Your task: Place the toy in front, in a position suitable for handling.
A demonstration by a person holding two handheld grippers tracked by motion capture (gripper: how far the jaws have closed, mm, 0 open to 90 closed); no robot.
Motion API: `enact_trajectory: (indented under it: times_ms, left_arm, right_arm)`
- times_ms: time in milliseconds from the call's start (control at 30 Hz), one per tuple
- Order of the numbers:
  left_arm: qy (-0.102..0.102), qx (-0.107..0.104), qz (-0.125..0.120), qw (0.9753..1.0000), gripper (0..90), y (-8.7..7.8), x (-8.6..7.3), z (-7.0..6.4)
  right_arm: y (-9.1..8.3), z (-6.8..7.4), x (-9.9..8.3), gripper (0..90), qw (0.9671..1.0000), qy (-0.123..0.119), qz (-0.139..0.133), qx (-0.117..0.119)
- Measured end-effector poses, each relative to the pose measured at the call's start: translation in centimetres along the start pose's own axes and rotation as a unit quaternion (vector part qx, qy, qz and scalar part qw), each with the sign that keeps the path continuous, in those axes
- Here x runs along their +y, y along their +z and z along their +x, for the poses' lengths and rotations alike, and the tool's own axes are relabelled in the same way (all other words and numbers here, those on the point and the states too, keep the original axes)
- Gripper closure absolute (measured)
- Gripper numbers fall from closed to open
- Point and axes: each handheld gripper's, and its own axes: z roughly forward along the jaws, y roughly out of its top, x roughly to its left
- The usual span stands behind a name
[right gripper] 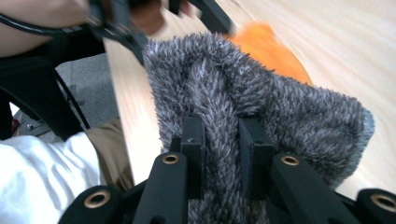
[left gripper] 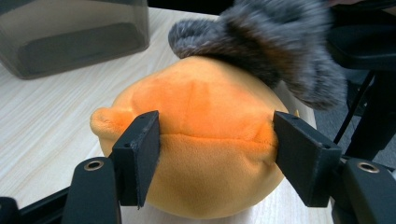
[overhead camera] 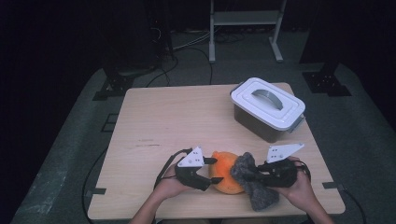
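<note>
Gripping: right gripper (right gripper: 222, 135) has its jaws pinched tight on a fold of the grey cloth (right gripper: 261, 93), near the table's (overhead camera: 163, 121) front edge.
Straddling: left gripper (left gripper: 215, 154) has its jaws spread wide, one at each side of the orange plush (left gripper: 201, 140), touching it or nearly so.
Plush: sits on the table at the front, between the two grippers.
Cloth: fluffy, draped against the plush's far side and top in the left gripper view.
Box (overhead camera: 267, 109): grey, white lid on, well back on the right.
</note>
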Motion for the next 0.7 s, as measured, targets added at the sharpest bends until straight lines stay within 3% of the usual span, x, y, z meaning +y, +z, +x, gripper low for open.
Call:
enact_trajectory:
  times_ms: [133,300,700]
  left_arm:
    - [-0.007,0.005,0.000,1.0000,33.8,0.0,0.0,0.1]
    - [-0.015,0.003,-0.001,0.9999,33.7,0.0,-0.4,0.3]
    - [-0.013,-0.003,-0.001,0.9999,33.1,-0.1,-0.5,0.3]
  right_arm:
    - [1.1,0.8,1.0,74.0,0.9999,-0.013,0.000,0.011]
    - [2.2,0.5,-0.1,73.9,0.9997,-0.003,0.013,0.019]
    - [0.1,-0.7,-3.4,73.7,0.9984,0.041,0.039,0.006]
